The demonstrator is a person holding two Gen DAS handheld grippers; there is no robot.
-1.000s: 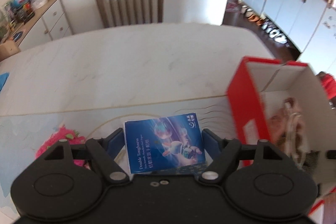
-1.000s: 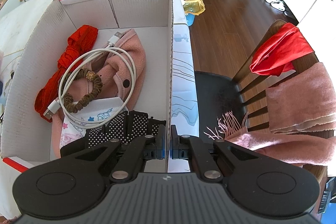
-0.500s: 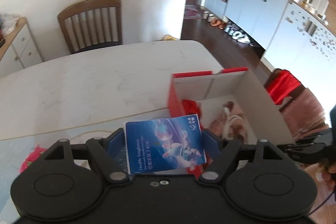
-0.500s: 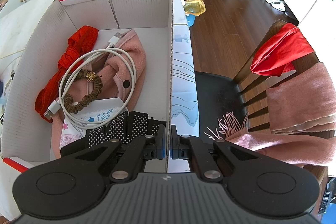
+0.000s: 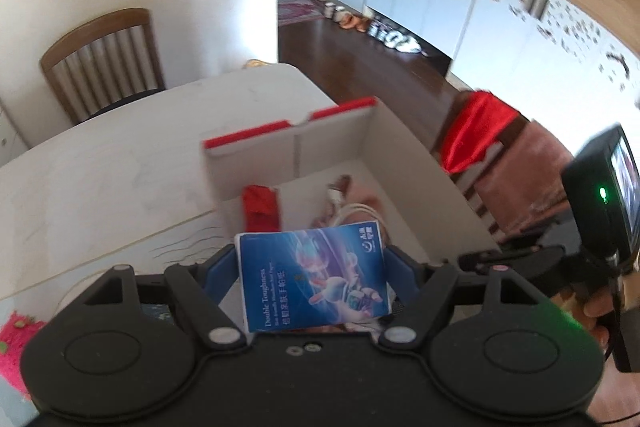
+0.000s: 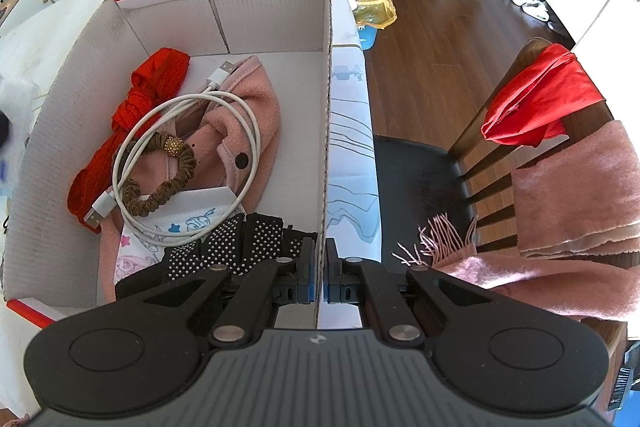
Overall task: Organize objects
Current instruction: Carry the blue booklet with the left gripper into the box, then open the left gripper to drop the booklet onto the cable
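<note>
While the left gripper (image 5: 312, 263) clamped the blue tissue pack (image 5: 314, 281) between its pads, the pack hung over the near end of the cardboard box (image 6: 326, 107), its long axis running across the fingers. The right gripper (image 6: 320, 277) was pinched shut on the box's right wall, steadying it. Inside lay a white cable (image 6: 188, 163), a brown scrunchie (image 6: 160, 179) and pink cloth (image 6: 248, 107). The drop likely lay just ahead and below. Box and pack sat over a pale marble table (image 5: 120, 163), with a wooden chair (image 5: 104, 59) at its far side.
</note>
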